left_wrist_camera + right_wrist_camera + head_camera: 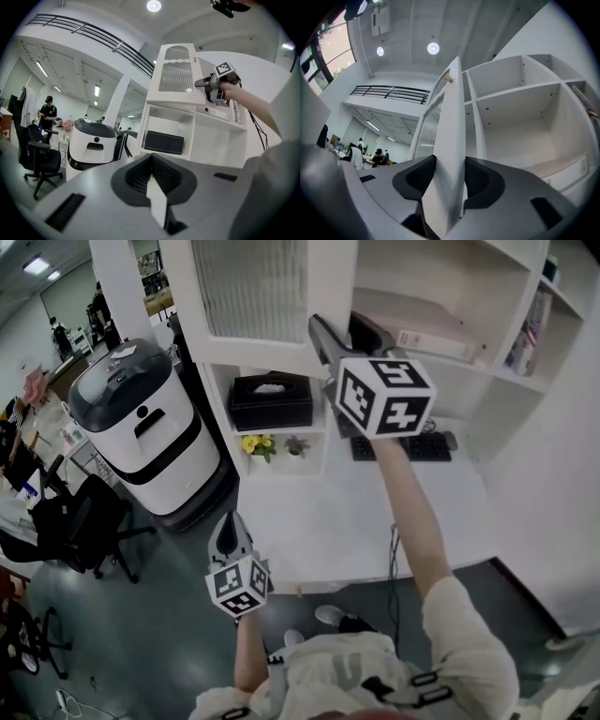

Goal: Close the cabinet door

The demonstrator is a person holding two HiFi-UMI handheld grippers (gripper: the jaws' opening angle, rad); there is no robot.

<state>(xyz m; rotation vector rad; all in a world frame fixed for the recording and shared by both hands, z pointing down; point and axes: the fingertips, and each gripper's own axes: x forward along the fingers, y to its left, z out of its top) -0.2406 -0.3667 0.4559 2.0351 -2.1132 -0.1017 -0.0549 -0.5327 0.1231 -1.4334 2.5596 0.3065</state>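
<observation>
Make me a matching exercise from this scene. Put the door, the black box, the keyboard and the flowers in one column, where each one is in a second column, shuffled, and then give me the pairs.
Things:
1. door
2. black box
3. keyboard
4. flowers

Places:
A. on the white desk
B. just below the black box
C. edge between the jaws of the right gripper
D. just under the door

Pairs: 1-C; 2-D; 3-A; 4-B
</observation>
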